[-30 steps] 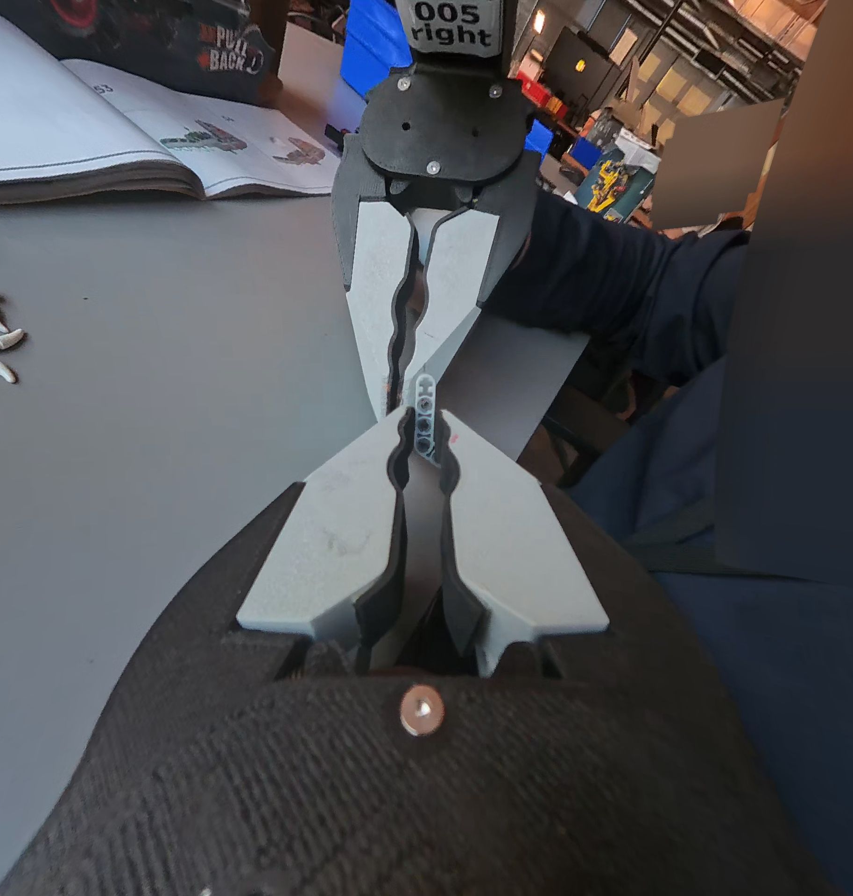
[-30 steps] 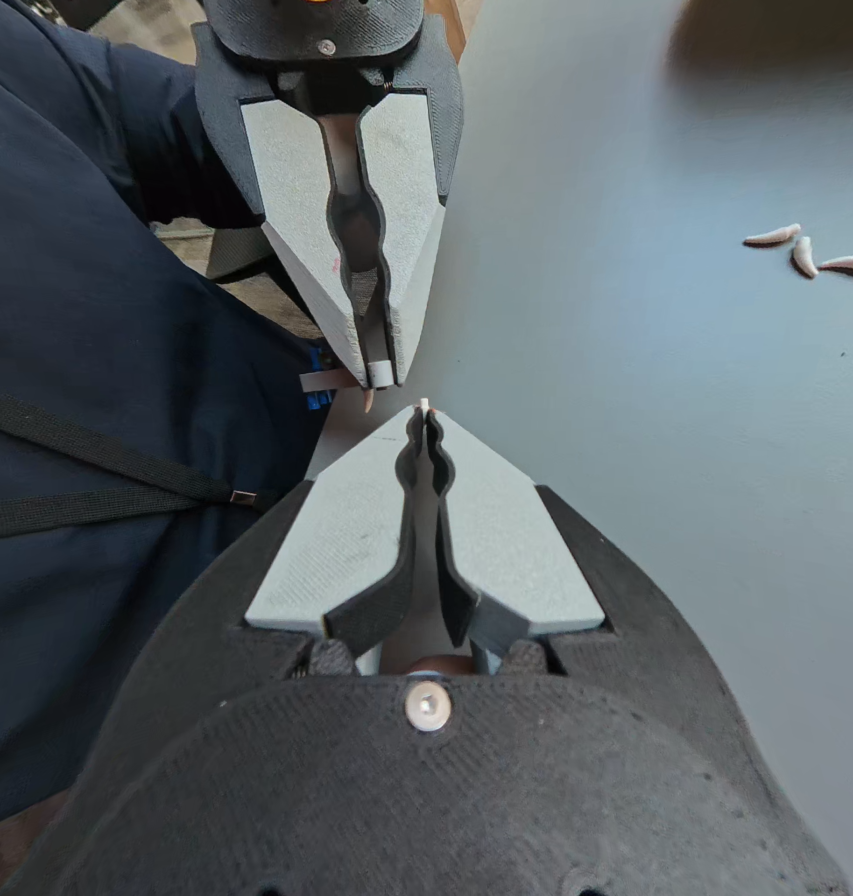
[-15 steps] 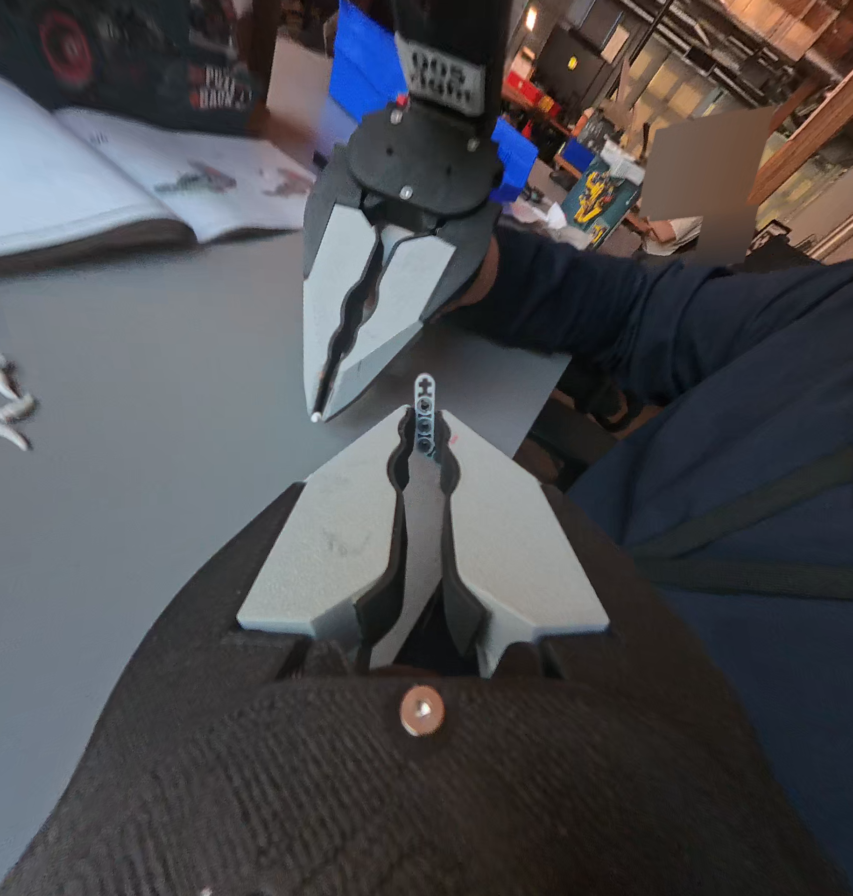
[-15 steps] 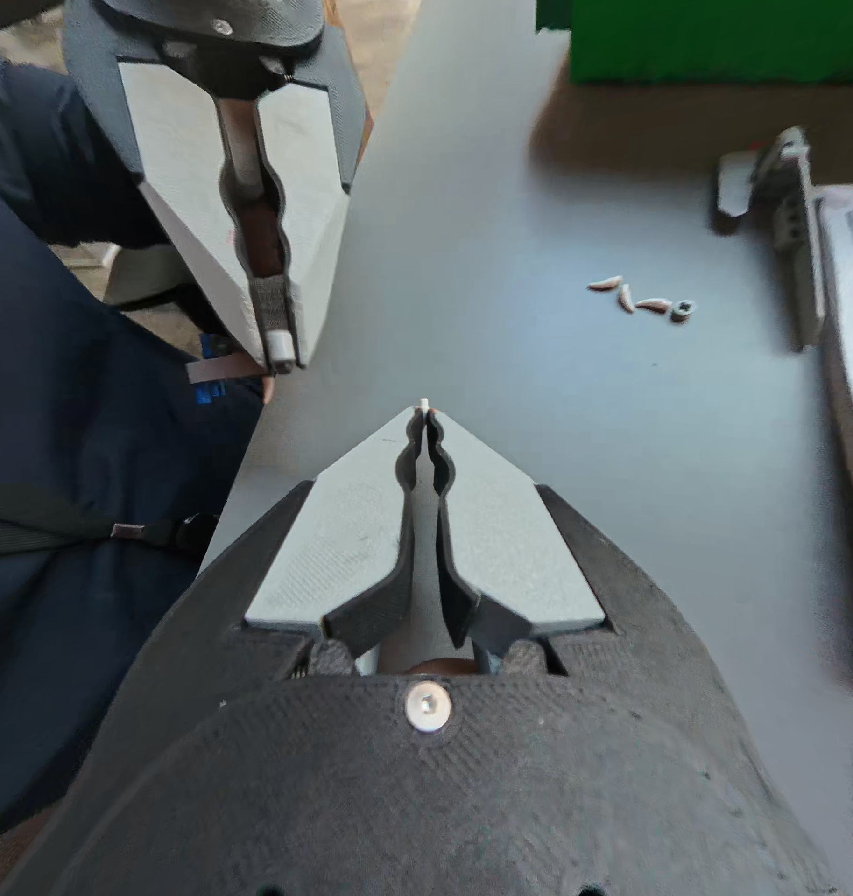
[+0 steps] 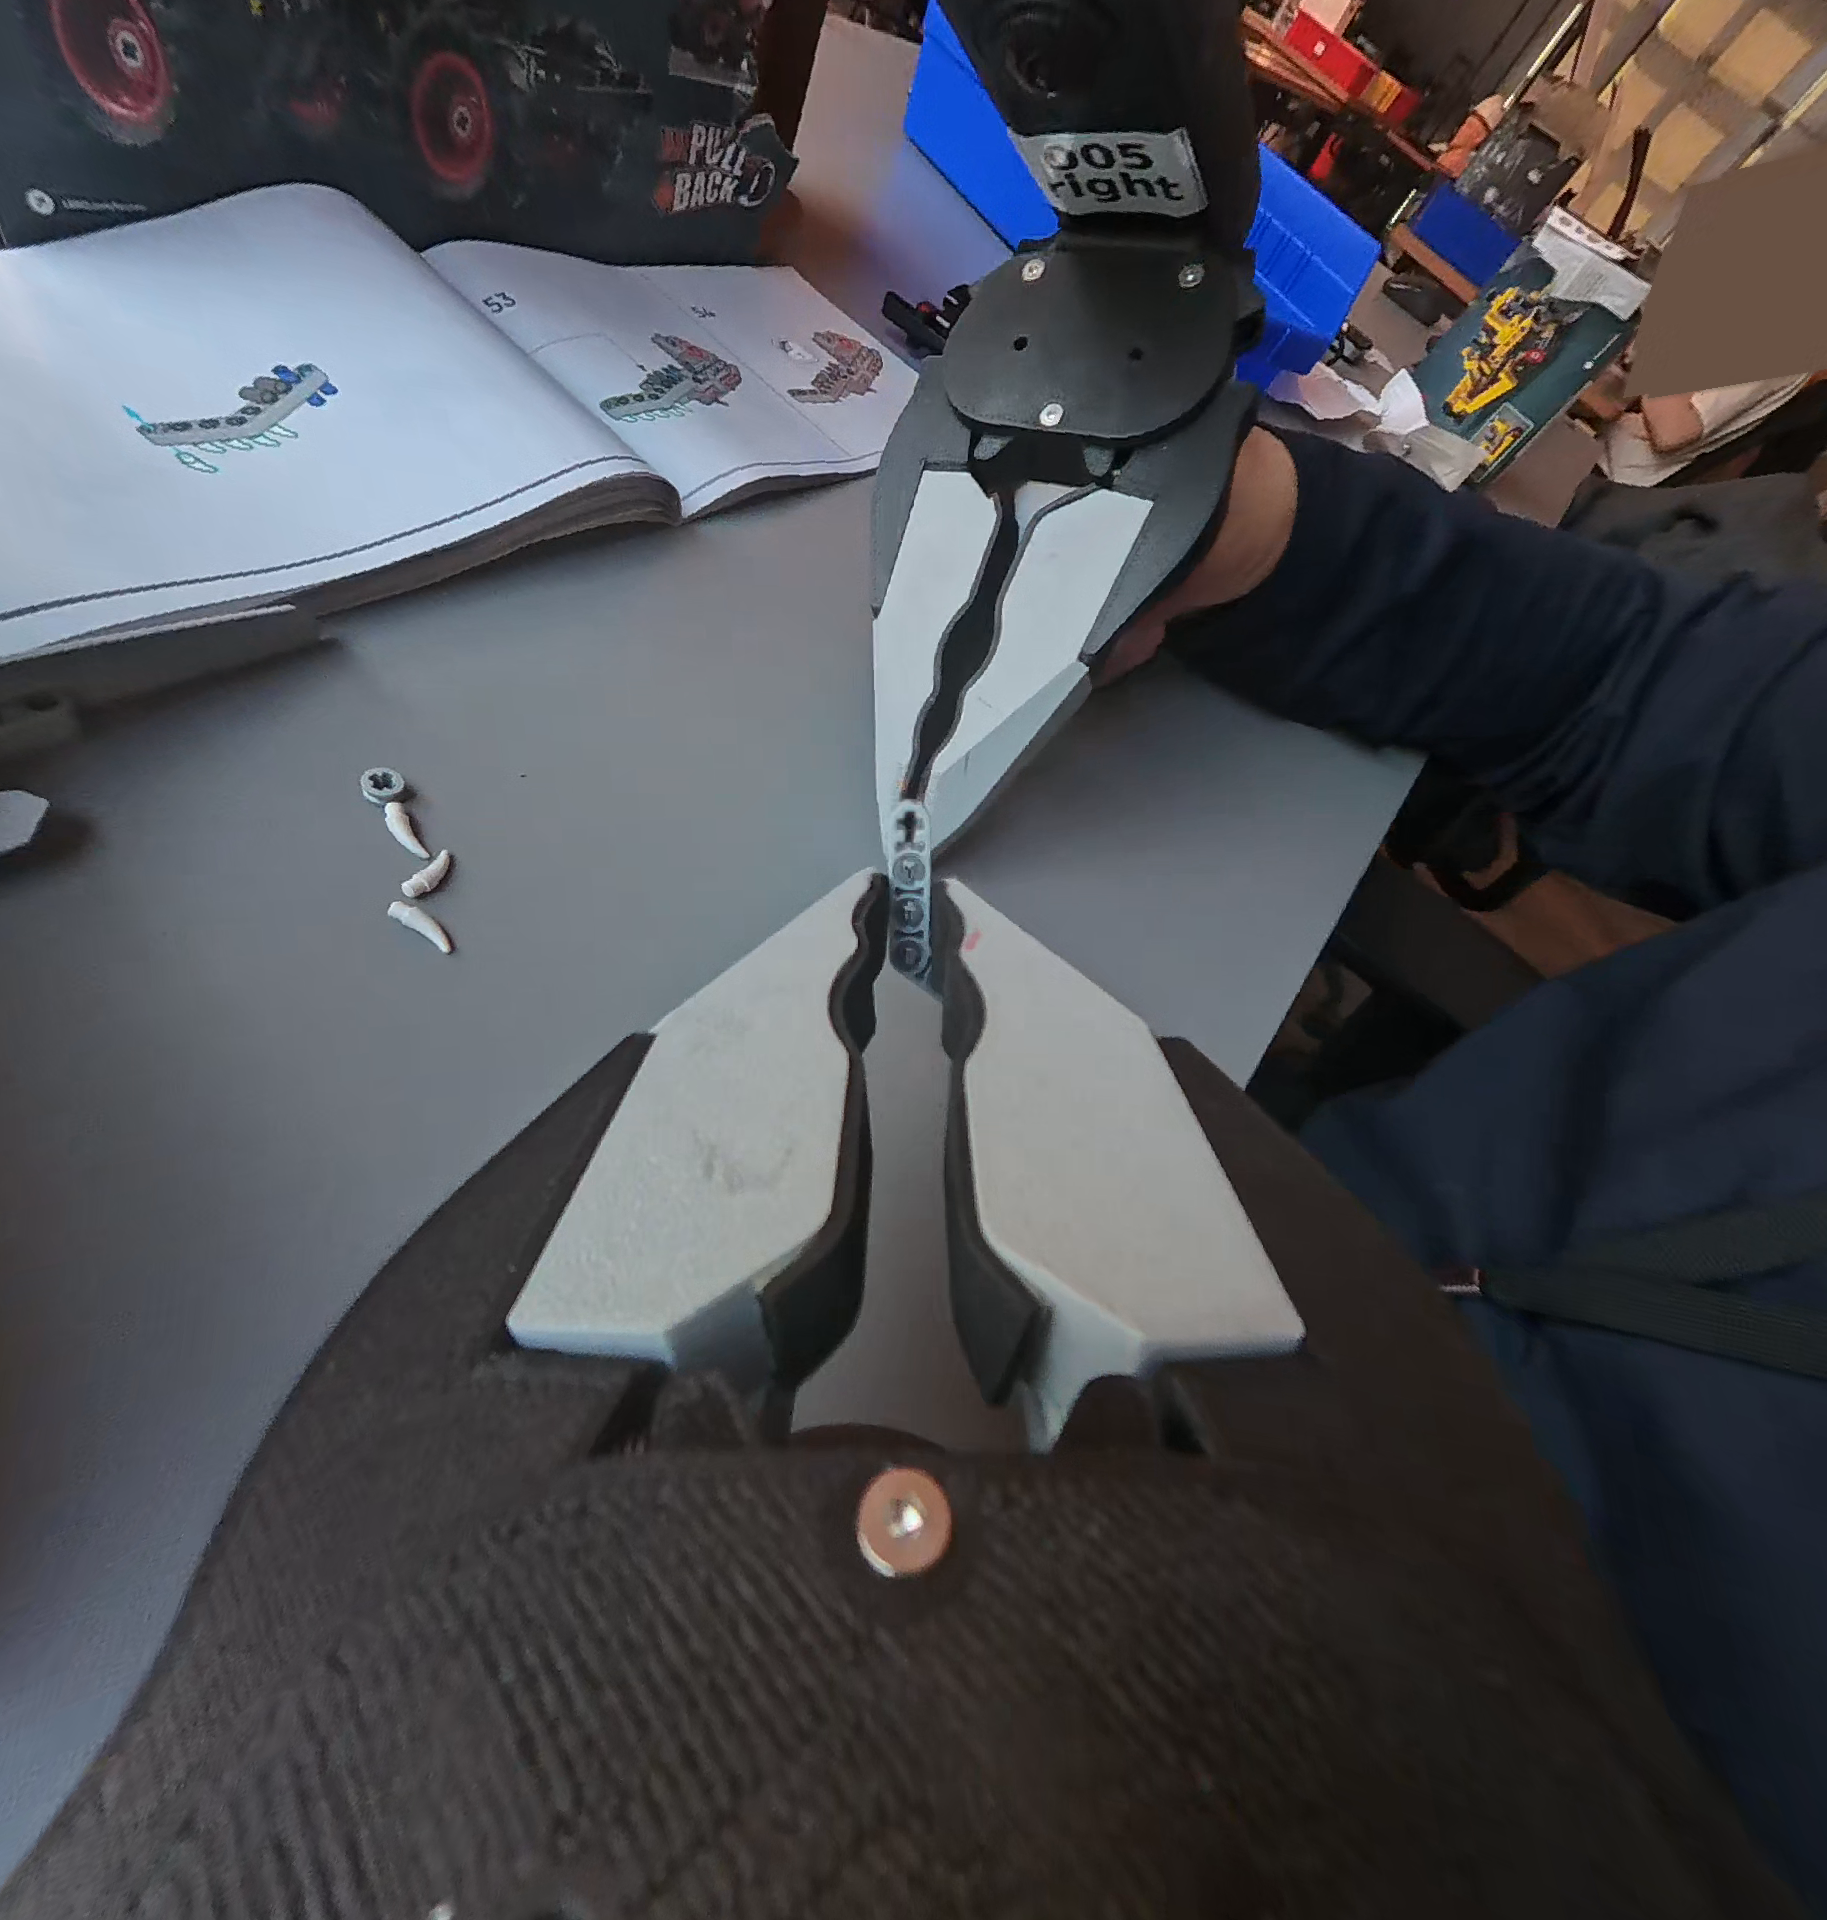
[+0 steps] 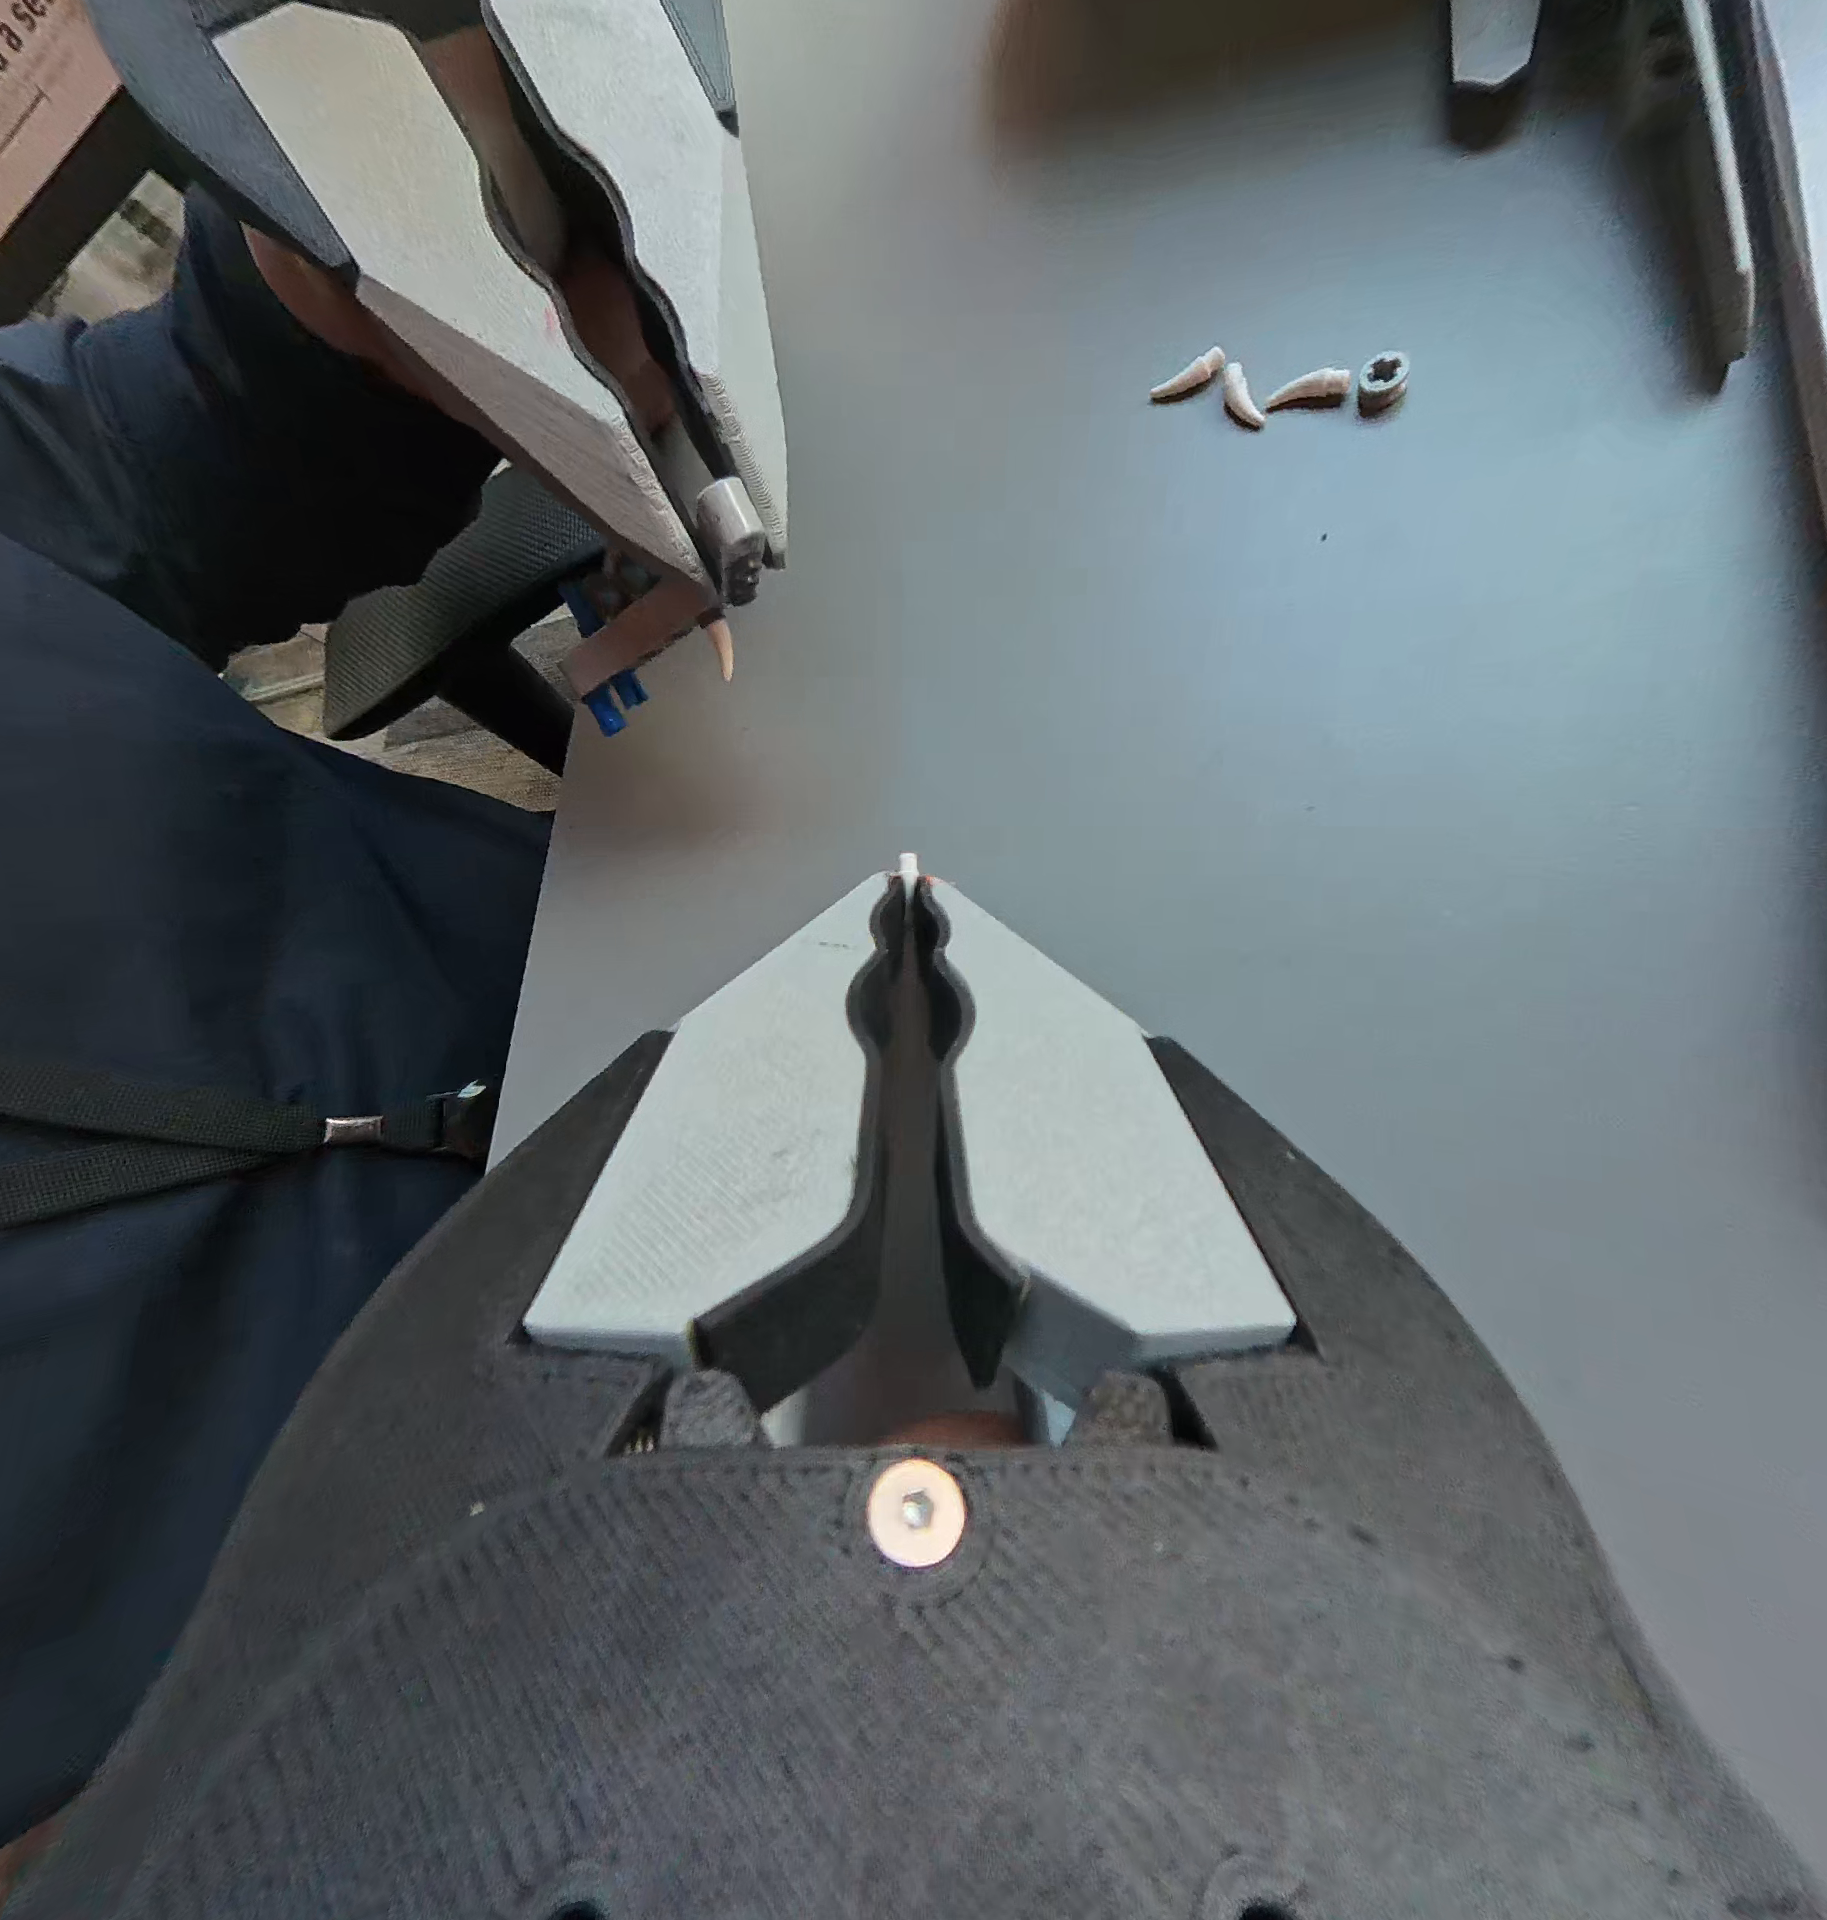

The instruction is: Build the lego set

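Note:
My left gripper [image 5: 909, 896] is shut on a grey holed Lego beam [image 5: 907, 862] that sticks up past its tips. In the right wrist view this gripper [image 6: 737, 566] is at the upper left, and the beam assembly [image 6: 628, 644] carries blue pins and one white tooth [image 6: 724, 657] pointing down. My right gripper [image 6: 909, 885] is shut on a small white piece [image 6: 909, 862], only its tip showing. In the left wrist view the right gripper [image 5: 914, 795] points down just behind the beam's top end. In the right wrist view the two grippers are apart.
Three loose white teeth [image 5: 421, 883] and a grey bush [image 5: 377, 784] lie on the grey table [image 5: 213, 1091]. An open instruction booklet [image 5: 265, 436] and the set's box [image 5: 369, 94] are at the back left. The table's edge [image 5: 1314, 935] and the person's body are close on the right. Tip to tip, the grippers are about 6 cm apart. The grey bush [image 5: 377, 784] is about 10 cm from my left fingertips.
The right gripper swung away to the left of the beam, then came back in line with its top end. Both grippers stay shut on their pieces.

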